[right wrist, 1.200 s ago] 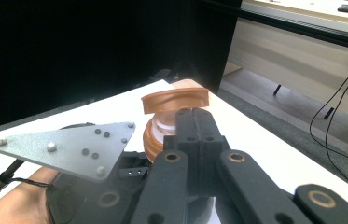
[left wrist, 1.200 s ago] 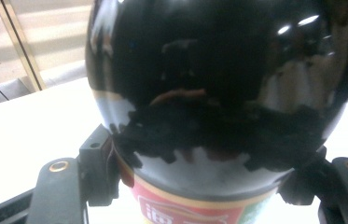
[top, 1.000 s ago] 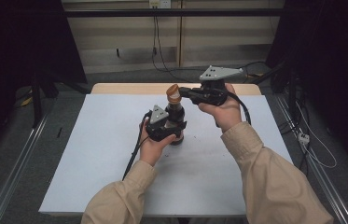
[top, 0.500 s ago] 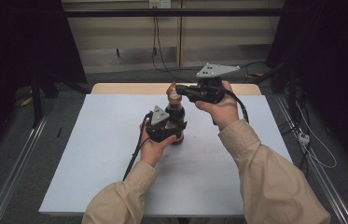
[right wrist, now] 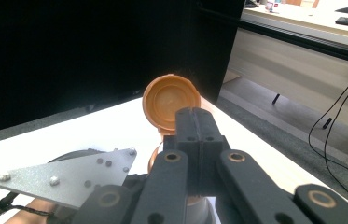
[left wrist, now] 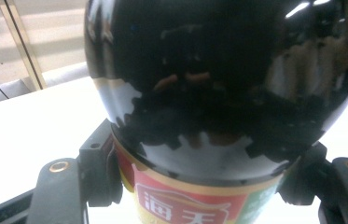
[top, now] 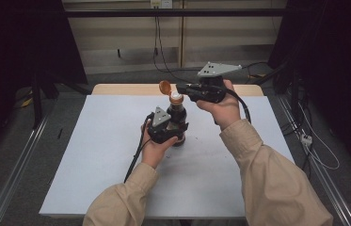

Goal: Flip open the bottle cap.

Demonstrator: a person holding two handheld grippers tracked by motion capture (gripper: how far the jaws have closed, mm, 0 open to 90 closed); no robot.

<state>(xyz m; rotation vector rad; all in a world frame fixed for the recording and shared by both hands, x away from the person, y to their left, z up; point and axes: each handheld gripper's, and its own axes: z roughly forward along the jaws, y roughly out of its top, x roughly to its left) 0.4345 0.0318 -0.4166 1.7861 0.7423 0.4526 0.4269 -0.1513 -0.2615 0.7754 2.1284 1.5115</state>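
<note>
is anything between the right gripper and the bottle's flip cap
Nothing visible. The right gripper is shut, its tip right beside the bottle neck, with the orange flip cap already hinged open just past it. The left gripper clamps the bottle's body lower down, clear of that path.

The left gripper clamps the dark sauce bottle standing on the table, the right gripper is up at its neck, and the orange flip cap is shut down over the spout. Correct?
Not quite: the orange flip cap is open, tipped back on its hinge; the high view shows the white spout bare, and the right gripper view looks into the cap's hollow underside. The left gripper does clamp the bottle, with the right gripper at its neck.
</note>
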